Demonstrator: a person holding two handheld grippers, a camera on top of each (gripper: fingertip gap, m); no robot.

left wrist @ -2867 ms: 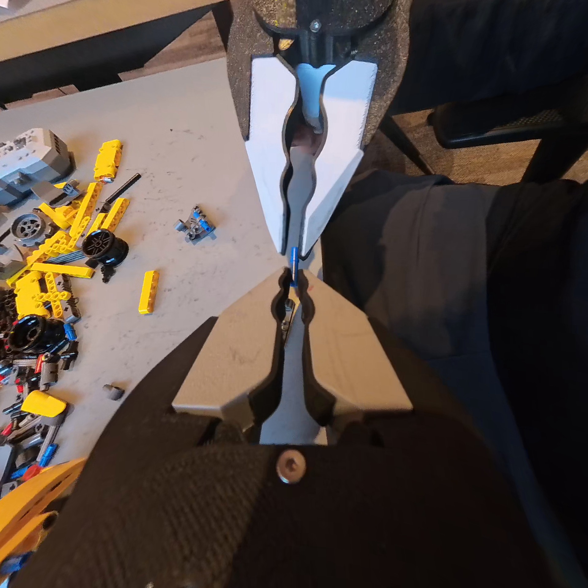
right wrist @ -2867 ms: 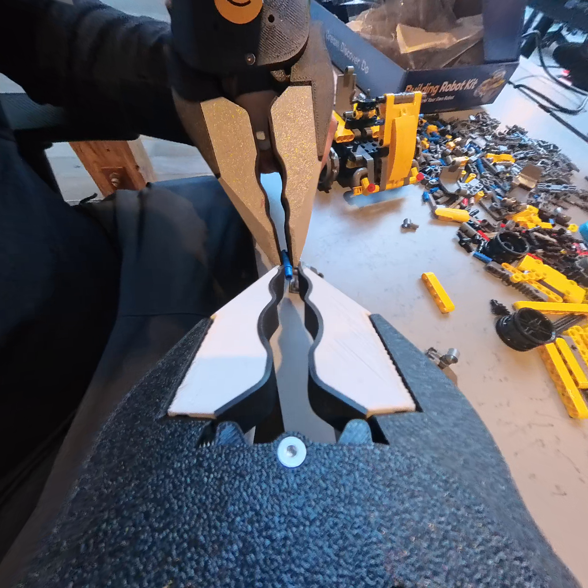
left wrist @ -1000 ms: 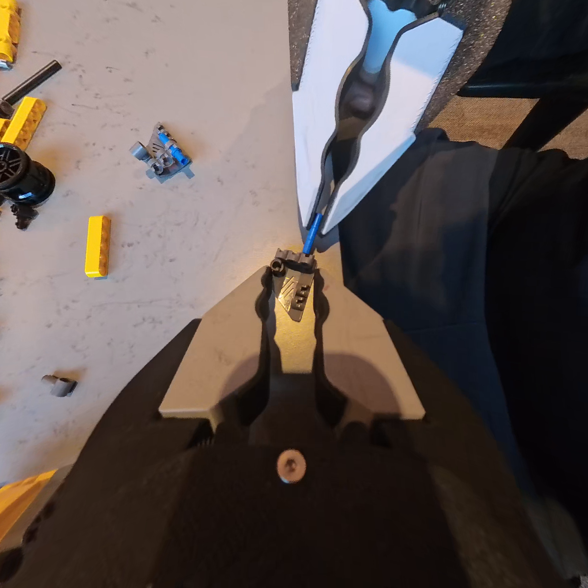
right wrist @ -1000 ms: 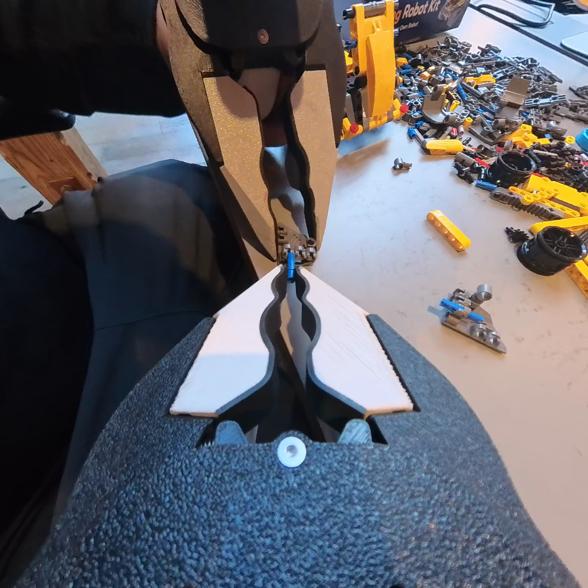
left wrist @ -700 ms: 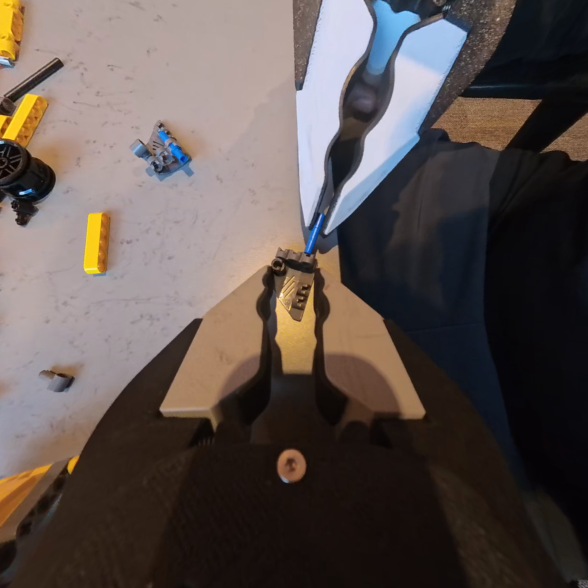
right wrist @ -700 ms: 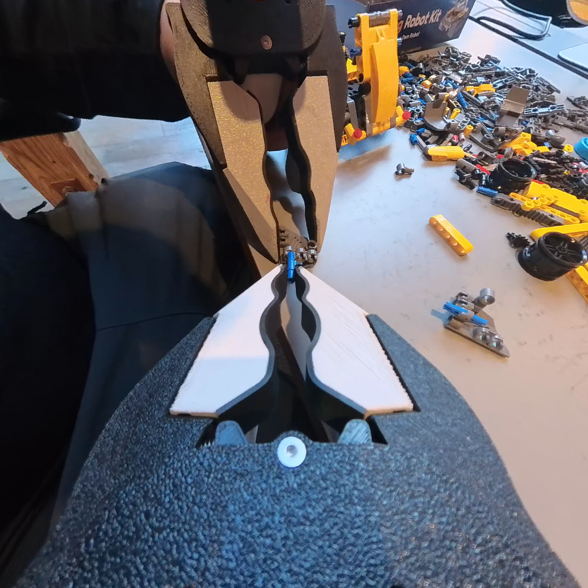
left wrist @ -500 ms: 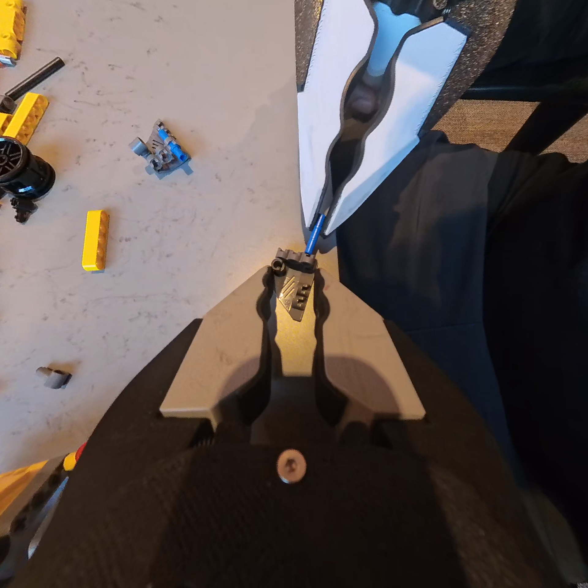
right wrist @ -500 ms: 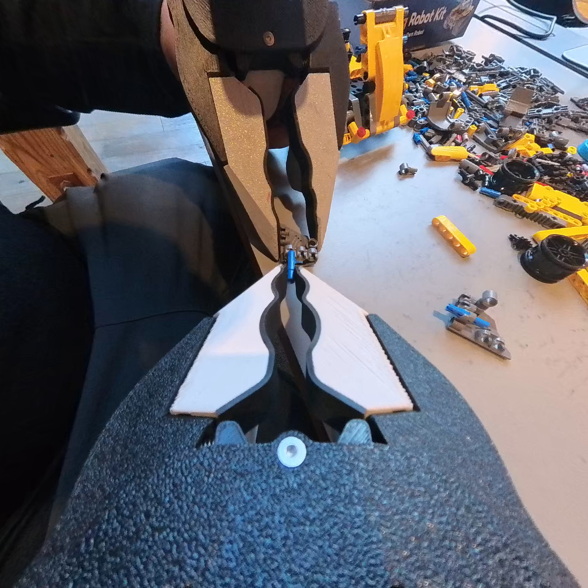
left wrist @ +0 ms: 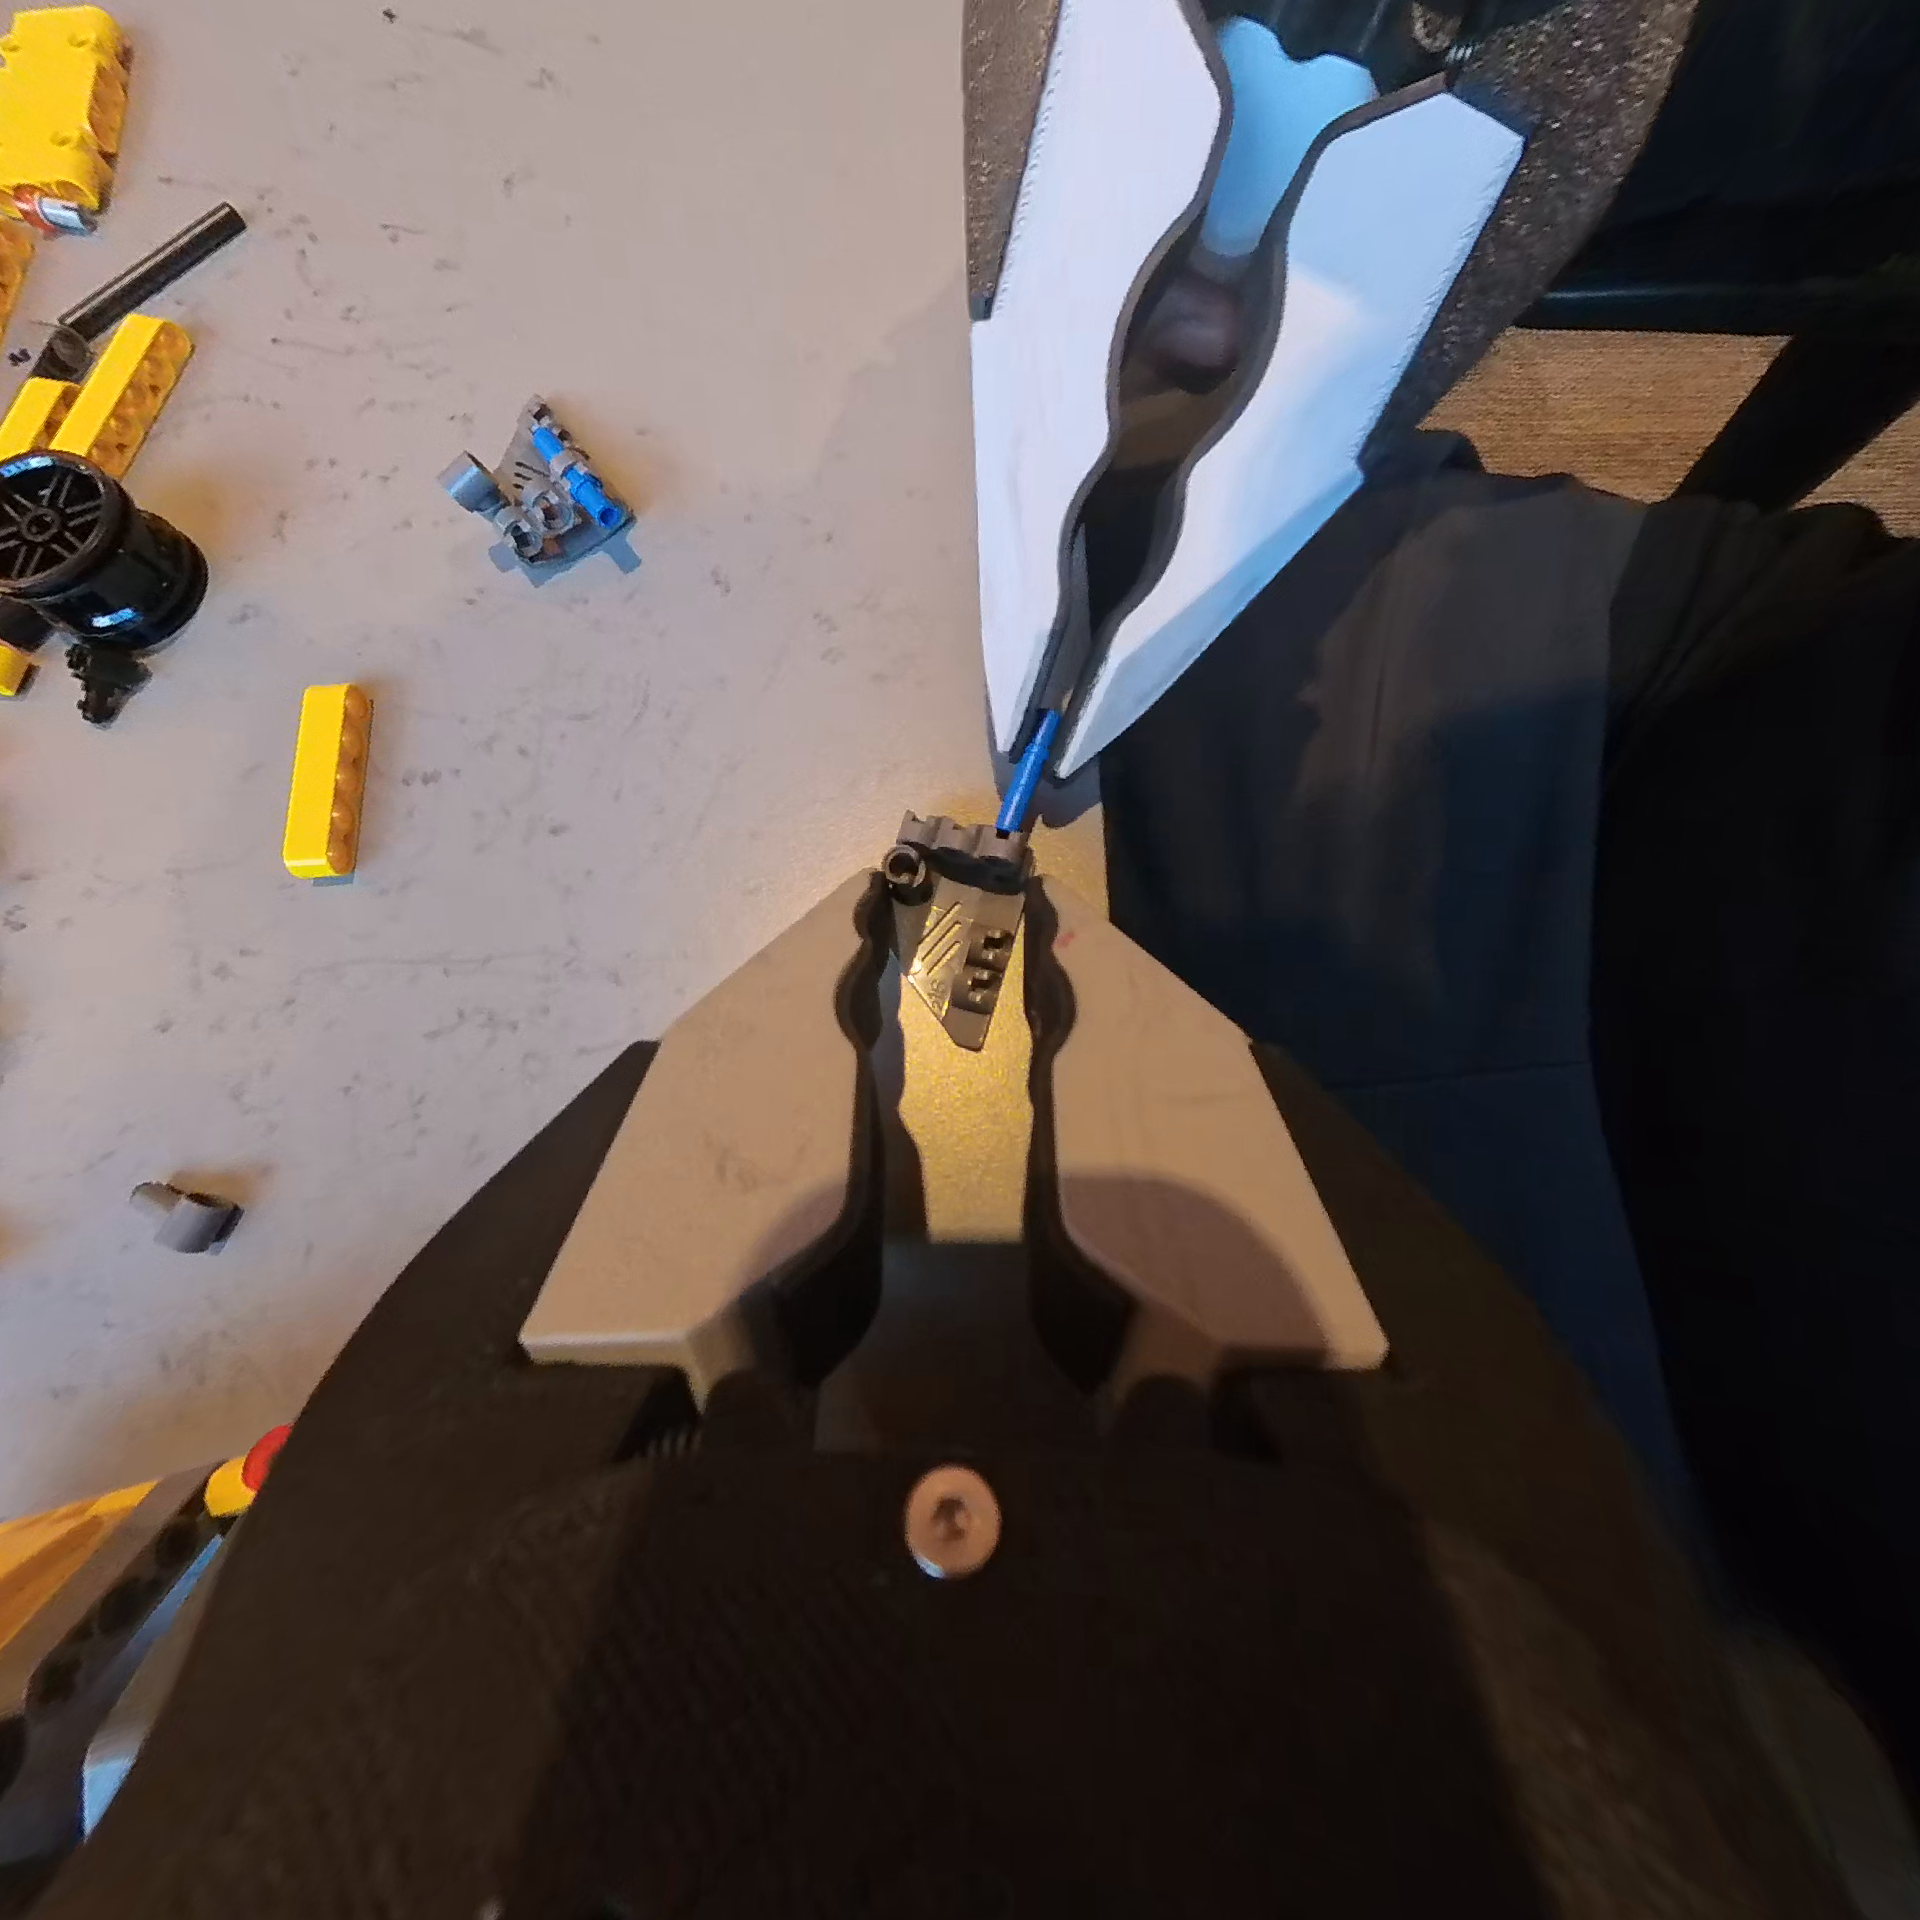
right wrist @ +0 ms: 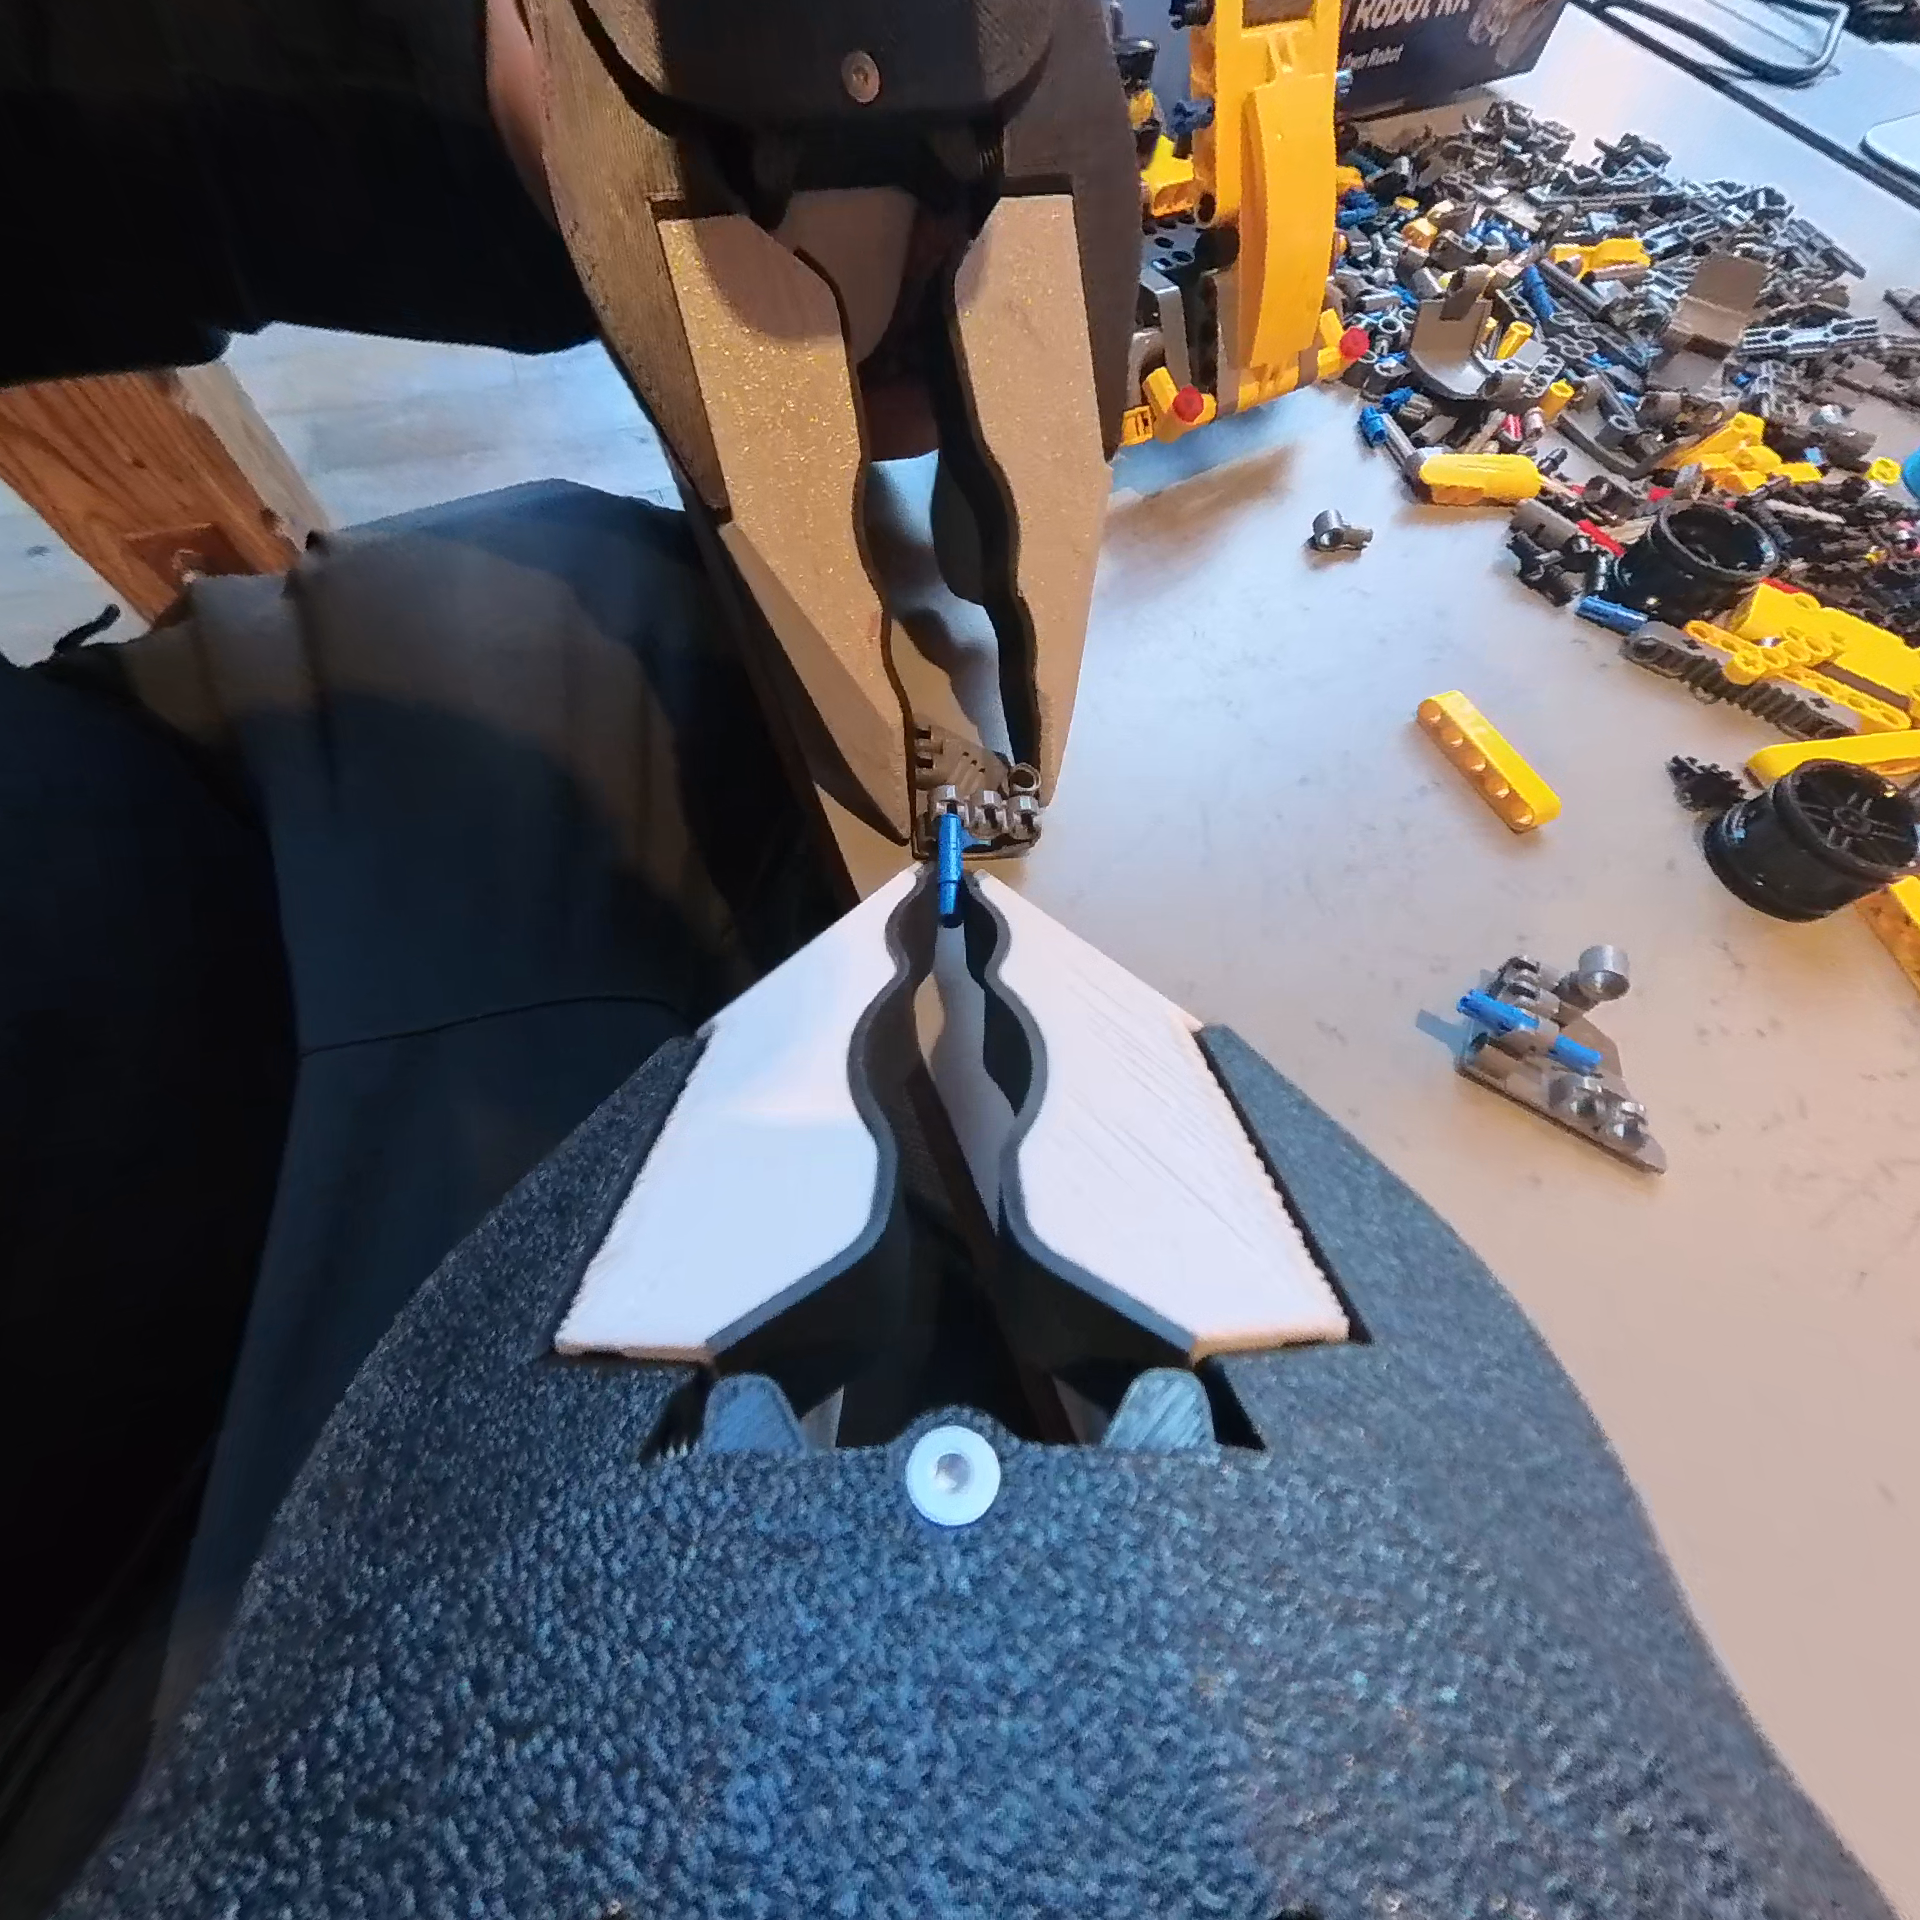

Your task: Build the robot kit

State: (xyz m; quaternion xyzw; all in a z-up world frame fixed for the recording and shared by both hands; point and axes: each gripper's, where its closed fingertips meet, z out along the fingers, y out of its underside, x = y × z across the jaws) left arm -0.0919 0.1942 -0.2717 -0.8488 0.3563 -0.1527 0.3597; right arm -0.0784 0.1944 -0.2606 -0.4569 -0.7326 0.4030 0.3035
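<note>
Two grippers meet at twelve o'clock: your left gripper (left wrist: 961, 883) is clamped on one grey plate (left wrist: 961, 971), your right gripper (right wrist: 943, 883) pinches one blue pin (right wrist: 947, 871) touching its edge.

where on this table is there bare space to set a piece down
Bare table lies on the near side of the grey assembly with blue pins. Another free patch sits between the short yellow beam and the small grey connector. Farther right, the parts pile and black wheel crowd it.
</note>
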